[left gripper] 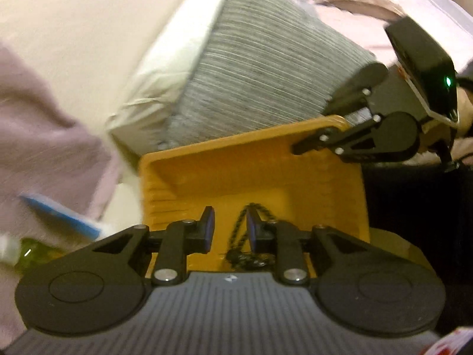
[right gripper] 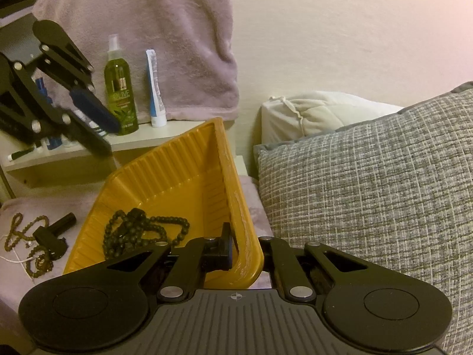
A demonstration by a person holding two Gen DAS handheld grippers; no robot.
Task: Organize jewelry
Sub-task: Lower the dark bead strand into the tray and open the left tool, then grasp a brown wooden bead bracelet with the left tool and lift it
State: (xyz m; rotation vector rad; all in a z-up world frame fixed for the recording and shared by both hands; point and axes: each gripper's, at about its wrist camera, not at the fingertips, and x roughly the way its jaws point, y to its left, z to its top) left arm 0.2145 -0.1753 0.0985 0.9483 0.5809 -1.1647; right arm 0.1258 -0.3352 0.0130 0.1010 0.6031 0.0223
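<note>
Between my left gripper's (left gripper: 227,230) parted jaws, a black cord (left gripper: 241,236) drapes over the yellow tray (left gripper: 236,171), released, I judge. Across my right gripper (right gripper: 245,251), jaws pinch the tray's rim to steady it; the dark bead necklace (right gripper: 142,230) lies just ahead, inside.

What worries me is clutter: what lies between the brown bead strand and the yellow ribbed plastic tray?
A black T-shaped piece, overlapping the brown bead strand, short of the yellow tray; right wrist view shows it.
</note>
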